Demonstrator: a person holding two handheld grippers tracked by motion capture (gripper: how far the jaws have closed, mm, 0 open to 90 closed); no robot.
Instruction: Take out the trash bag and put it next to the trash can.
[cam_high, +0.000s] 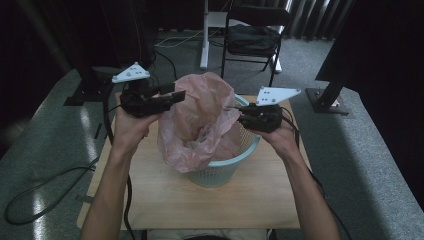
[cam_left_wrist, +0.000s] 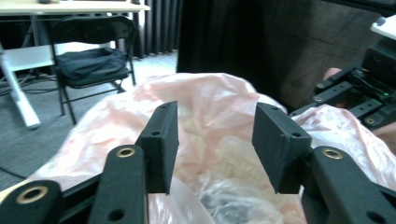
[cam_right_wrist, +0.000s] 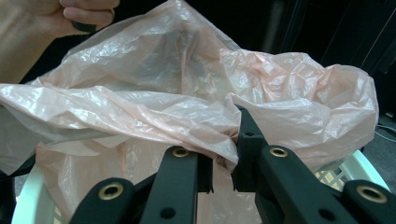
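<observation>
- A black folding chair (cam_high: 252, 37) stands on the grey floor past the table's far edge.
- A dark bag (cam_left_wrist: 91, 65) lies on its seat.
- A white post (cam_high: 204, 35) stands beside the chair.

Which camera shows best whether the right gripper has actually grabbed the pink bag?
The right gripper view: its gripper is shut on a fold of the pink bag. The high view shows it at the bag's edge; the left gripper view catches part of its body.

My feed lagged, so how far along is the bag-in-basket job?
Done: the pink bag sits in the basket. In hand: the right tool pinches the bag's edge; the left tool is open above it. Left: the rim looks uncovered, the bag bunched up.
</observation>
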